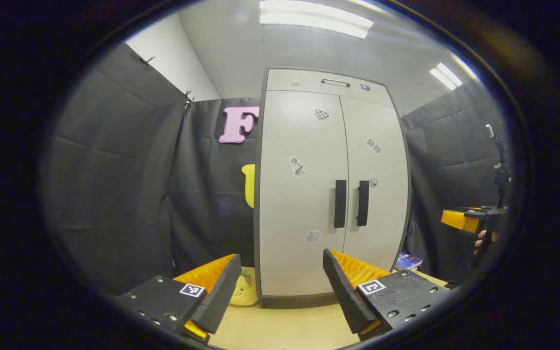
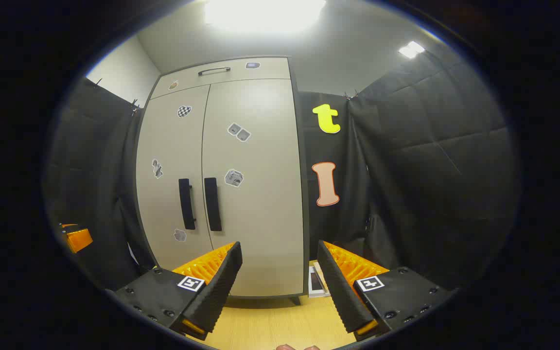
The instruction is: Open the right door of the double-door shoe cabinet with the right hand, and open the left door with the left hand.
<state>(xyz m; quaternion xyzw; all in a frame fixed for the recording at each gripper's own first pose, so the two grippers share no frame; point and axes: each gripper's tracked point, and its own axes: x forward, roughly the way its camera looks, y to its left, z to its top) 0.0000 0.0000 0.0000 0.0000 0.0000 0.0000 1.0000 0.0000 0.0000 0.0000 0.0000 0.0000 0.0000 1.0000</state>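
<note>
Both claws, the left claw and right claw, gape wide and empty well short of the shoe cabinet, whose stiff closed doors likely swing lightly if pulled by the right handle and left handle.

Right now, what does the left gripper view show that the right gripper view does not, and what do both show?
Left gripper view: a yellow plush toy at the cabinet's foot, a blue book on the other side, and a hand holding the right hand-held gripper.

Right gripper view: a white booklet lying beside the cabinet.

Both: the shoe cabinet with closed doors, its two black handles, and open fingers in front.
</note>
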